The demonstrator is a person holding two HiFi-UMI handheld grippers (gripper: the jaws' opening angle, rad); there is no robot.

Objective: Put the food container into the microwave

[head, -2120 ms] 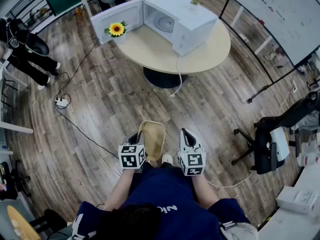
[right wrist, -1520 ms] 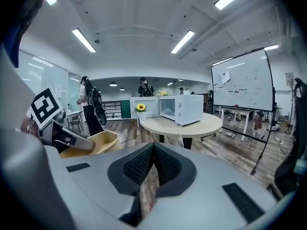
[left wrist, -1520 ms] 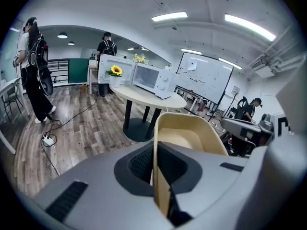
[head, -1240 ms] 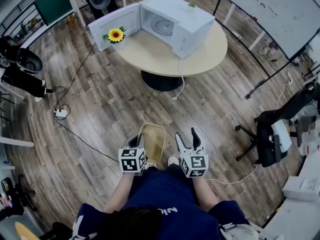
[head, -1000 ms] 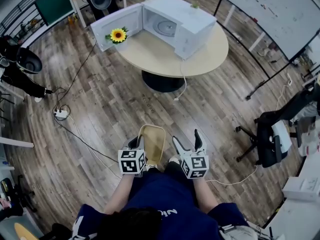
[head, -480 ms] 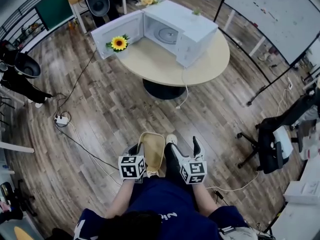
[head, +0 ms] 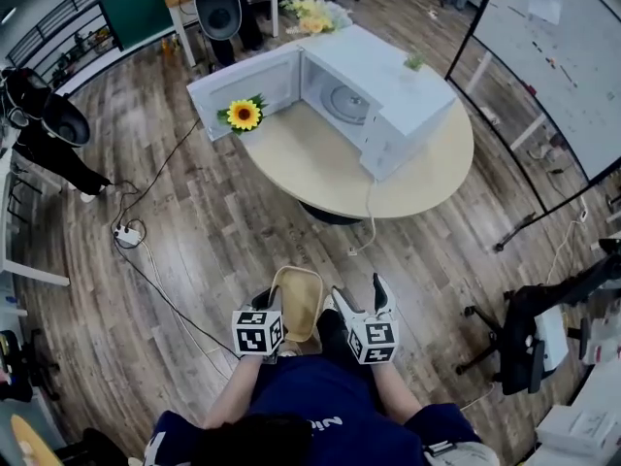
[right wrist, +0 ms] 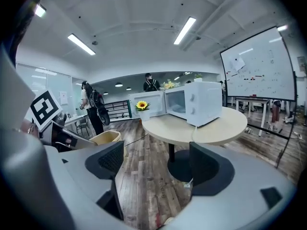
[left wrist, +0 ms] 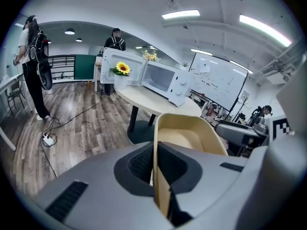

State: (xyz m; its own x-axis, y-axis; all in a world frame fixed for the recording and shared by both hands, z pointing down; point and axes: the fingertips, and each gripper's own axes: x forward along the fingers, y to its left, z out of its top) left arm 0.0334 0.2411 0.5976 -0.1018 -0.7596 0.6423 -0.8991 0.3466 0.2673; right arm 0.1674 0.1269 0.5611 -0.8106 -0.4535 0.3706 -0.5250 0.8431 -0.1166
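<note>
Food container (left wrist: pixel 189 131): thin beige plastic, probably light and flexible. Left gripper (left wrist: pixel 154 164) clamped on near rim wall. Right gripper (right wrist: pixel 153 166) wide apart, empty, could steady opposite rim.

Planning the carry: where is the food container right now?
Low centre in the head view, the food container hangs over the wood floor, its wall clamped in the left tongs, short of the round table.

Head view looks steeply down; both gripper views face level ahead, all sharing the far microwave (head: pixel 388 90).
</note>
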